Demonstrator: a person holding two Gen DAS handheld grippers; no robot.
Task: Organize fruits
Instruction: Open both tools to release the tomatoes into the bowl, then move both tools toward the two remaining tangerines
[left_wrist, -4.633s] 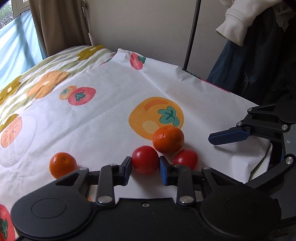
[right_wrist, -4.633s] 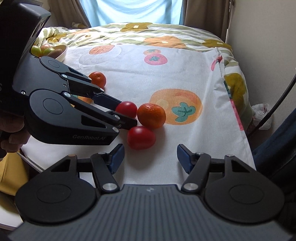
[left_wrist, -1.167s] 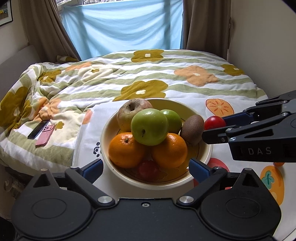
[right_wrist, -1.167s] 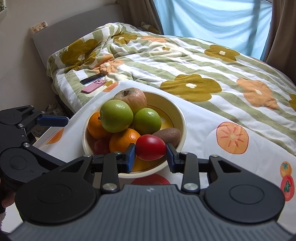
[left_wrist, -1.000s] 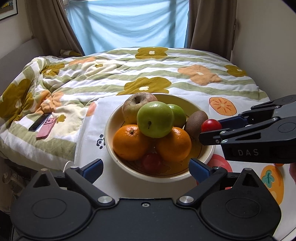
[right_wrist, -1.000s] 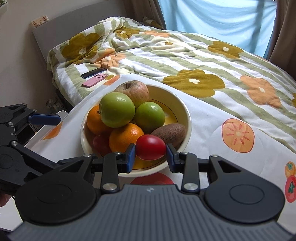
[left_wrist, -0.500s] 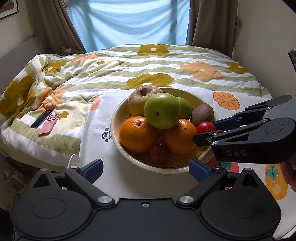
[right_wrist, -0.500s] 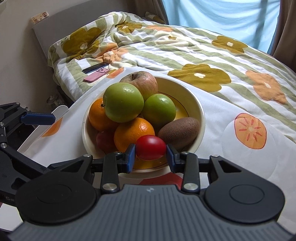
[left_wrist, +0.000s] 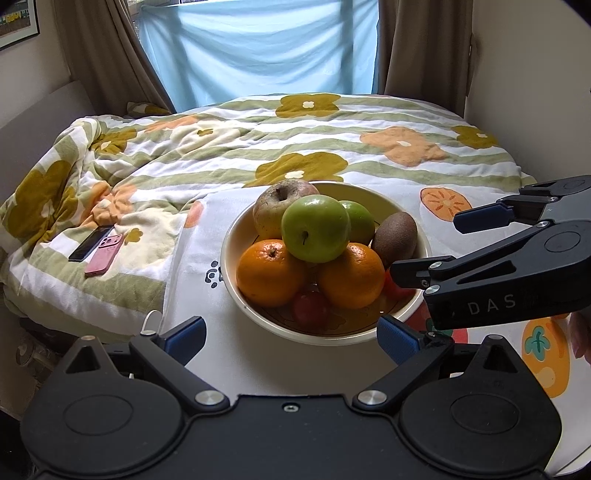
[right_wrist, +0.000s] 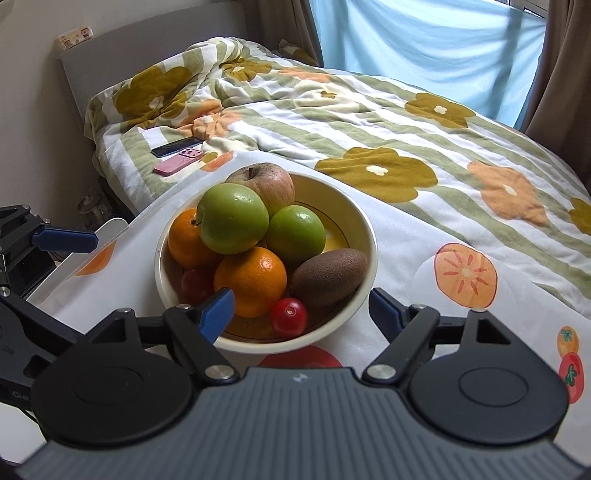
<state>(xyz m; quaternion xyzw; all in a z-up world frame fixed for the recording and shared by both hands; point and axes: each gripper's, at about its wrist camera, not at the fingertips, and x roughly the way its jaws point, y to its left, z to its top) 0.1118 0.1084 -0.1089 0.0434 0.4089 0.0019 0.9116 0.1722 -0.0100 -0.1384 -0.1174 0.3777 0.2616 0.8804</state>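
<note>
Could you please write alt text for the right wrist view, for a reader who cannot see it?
The right hand-held gripper is open above a cream bowl, where a small red tomato lies free beside an orange and a kiwi. Green apples top the pile; the bowl stands on a fruit-print cloth beside a bed.

Bowl (right_wrist: 365, 236) on tablecloth (right_wrist: 413, 240), before the quilt (right_wrist: 369, 122). In bowl: large apple (right_wrist: 232, 218) topmost; second apple (right_wrist: 295, 233) to its right; third apple (right_wrist: 269, 182) behind both; one orange (right_wrist: 251, 280) in front, another orange (right_wrist: 184, 240) at left; kiwi (right_wrist: 328, 277) at right; small tomato (right_wrist: 289, 316) at near rim, between front orange and kiwi; second tomato (right_wrist: 195, 284) low at left. Two phones (right_wrist: 177, 155) side by side on quilt, behind-left of bowl.
</note>
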